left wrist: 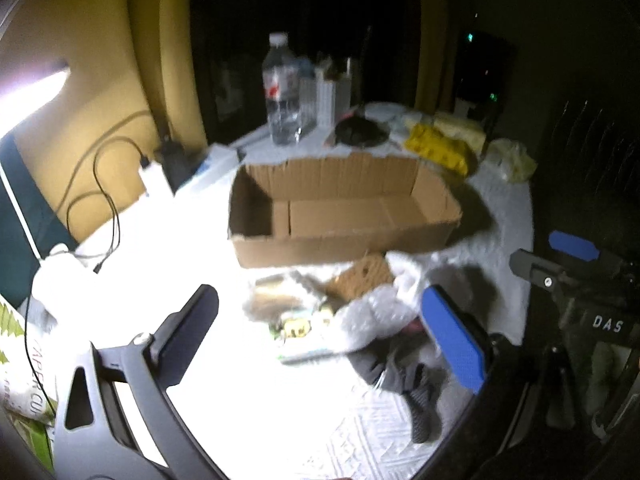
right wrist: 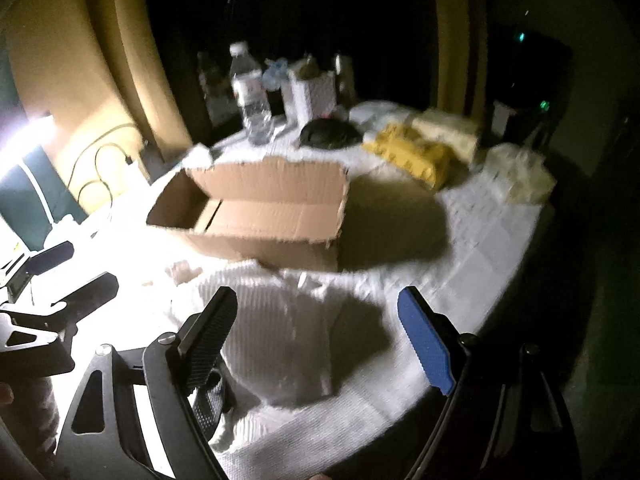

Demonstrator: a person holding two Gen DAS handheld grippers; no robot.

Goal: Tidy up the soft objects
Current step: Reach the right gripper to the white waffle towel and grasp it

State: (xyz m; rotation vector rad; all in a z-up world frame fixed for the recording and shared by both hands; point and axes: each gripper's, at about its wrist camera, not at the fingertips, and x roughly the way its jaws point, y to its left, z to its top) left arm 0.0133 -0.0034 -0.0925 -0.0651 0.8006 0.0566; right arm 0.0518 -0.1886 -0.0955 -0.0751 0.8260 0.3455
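An open, empty cardboard box [left wrist: 340,216] sits mid-table; it also shows in the right wrist view [right wrist: 256,216]. In front of it lies a pile of soft things: a white knit cloth [right wrist: 280,332], a brown woven piece [left wrist: 362,280], a patterned packet [left wrist: 300,328] and a grey sock [left wrist: 404,384]. My left gripper [left wrist: 324,340] is open above the pile. My right gripper [right wrist: 320,340] is open, jaws either side of the white cloth without holding it. Yellow cloth [left wrist: 438,148] and pale cloths [right wrist: 516,172] lie at the far right.
A water bottle [left wrist: 282,88], white carton [right wrist: 312,96] and a dark round object [left wrist: 360,132] stand behind the box. Black cables [left wrist: 108,200] and a charger lie at the left by a bright lamp. The table edge [right wrist: 520,264] curves at the right; beyond is dark.
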